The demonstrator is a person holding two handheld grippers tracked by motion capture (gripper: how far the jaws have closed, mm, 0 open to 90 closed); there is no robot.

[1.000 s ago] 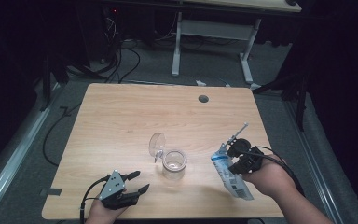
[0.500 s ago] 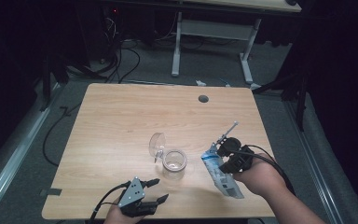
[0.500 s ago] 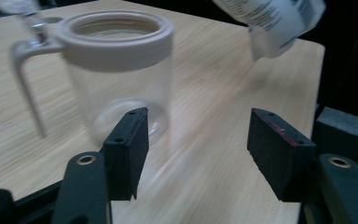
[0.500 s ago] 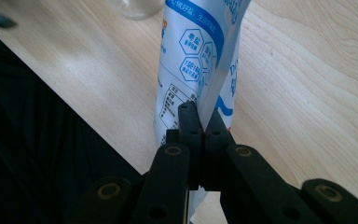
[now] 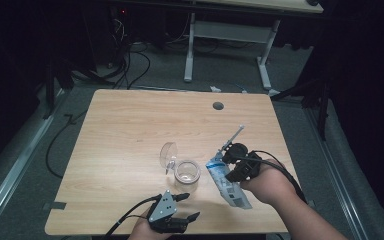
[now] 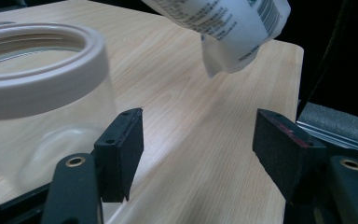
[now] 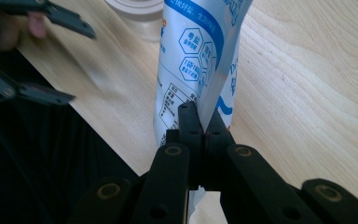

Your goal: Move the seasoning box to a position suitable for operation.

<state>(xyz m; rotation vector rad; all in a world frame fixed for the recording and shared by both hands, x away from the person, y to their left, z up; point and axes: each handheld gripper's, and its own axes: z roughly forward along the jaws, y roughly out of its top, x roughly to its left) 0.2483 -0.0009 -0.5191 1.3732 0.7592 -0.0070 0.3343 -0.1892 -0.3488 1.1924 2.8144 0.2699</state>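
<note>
A clear glass jar (image 5: 187,172) stands open on the wooden table (image 5: 130,125), with its clear lid (image 5: 168,154) tipped up at its left. My right gripper (image 5: 232,162) is shut on a white and blue pouch (image 5: 228,186), which hangs just right of the jar. The pouch (image 7: 196,60) is pinched at its edge by my right gripper (image 7: 200,122). My left gripper (image 5: 189,207) is by the front edge, just below the jar. Its jaws have just been opening and have nothing between them. In the left gripper view, my left gripper (image 6: 198,140) has the jar (image 6: 32,88) at its left and the pouch (image 6: 228,28) above.
A round cable hole (image 5: 218,106) sits in the table near its far edge. A white desk frame (image 5: 230,35) and cables lie on the floor beyond. The table's front edge runs close under both hands.
My left gripper has slid right along the front edge to below the jar, jaws wider. My right gripper has carried the pouch left, nearer the jar.
</note>
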